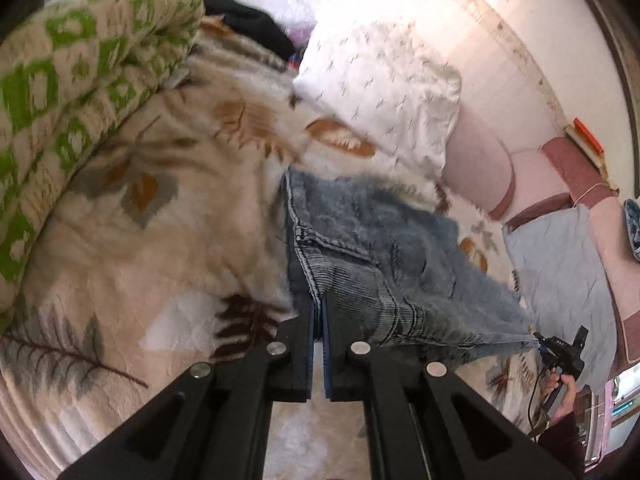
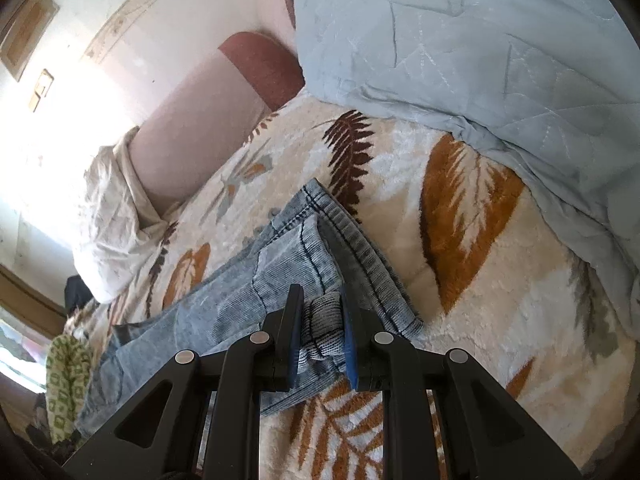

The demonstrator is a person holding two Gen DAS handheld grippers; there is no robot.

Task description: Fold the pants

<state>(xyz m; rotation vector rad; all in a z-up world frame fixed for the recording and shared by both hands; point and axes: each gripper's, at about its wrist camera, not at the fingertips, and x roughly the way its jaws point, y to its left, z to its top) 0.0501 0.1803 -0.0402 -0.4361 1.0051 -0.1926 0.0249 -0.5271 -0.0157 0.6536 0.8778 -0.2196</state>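
Light blue denim pants [image 1: 372, 248] lie on a cream leaf-patterned blanket [image 1: 168, 208] on a bed. My left gripper [image 1: 319, 300] is shut on the pants' edge, holding the fabric lifted and stretched. In the left wrist view the right gripper [image 1: 538, 340] pinches the far corner of the same edge. In the right wrist view my right gripper [image 2: 320, 300] is shut on a bunched fold of the pants [image 2: 280, 264], with the hem lying to the right of the fingers on the blanket [image 2: 500, 340].
A green-and-cream rolled quilt [image 1: 68, 92] lies at left. A white pillow [image 1: 384, 88] sits at the head. A pale blue quilt [image 2: 480, 48] lies nearby, also in the left wrist view [image 1: 560, 264]. Pink headboard cushions [image 2: 192, 120] stand behind.
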